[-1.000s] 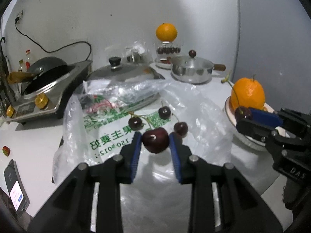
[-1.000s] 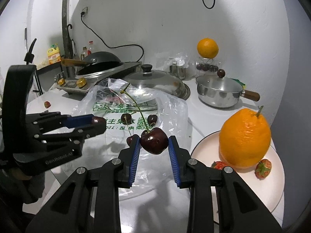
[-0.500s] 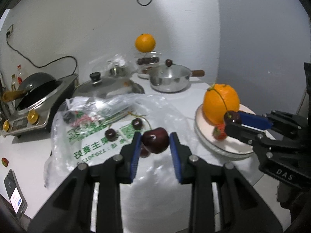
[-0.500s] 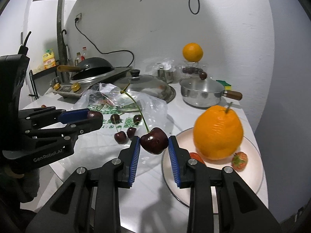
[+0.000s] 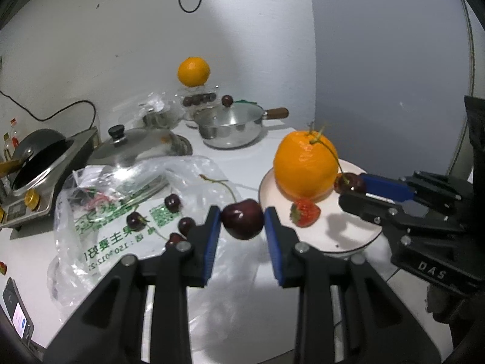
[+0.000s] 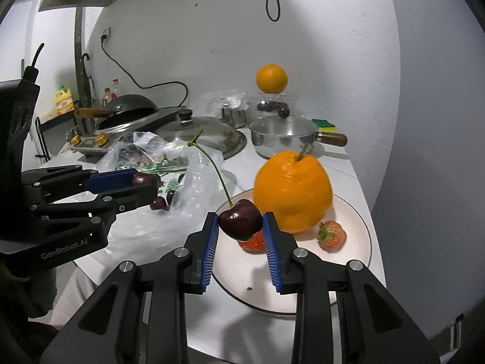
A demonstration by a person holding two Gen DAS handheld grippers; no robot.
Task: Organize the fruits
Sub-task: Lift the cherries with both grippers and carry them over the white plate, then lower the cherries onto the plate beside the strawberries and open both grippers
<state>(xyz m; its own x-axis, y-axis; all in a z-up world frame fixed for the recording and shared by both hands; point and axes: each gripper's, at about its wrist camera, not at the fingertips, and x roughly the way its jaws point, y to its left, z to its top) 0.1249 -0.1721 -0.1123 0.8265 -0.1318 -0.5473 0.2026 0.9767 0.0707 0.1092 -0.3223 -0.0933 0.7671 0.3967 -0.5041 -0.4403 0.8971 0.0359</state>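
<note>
My left gripper (image 5: 242,224) is shut on a dark red cherry (image 5: 242,219), held above the table between the plastic bag (image 5: 121,212) and the white plate (image 5: 339,236). My right gripper (image 6: 240,227) is shut on a second cherry (image 6: 240,219) with a long stem, held over the left part of the plate (image 6: 303,285). The plate holds a large orange (image 6: 292,191) and two strawberries (image 6: 332,236). Several loose cherries (image 5: 172,203) lie on the bag. The right gripper also shows in the left wrist view (image 5: 348,183), next to the orange (image 5: 304,165).
A steel pan (image 6: 282,139) with a wooden handle, a big pot lid (image 6: 206,133), a wok on a cooker (image 6: 127,115) and a second orange (image 6: 271,79) on a glass container stand toward the back wall. A phone (image 5: 16,315) lies at the table's near left edge.
Both grippers have moved right, off the bag toward the plate, each still holding its cherry. The right gripper's cherry is now over the plate's left part.
</note>
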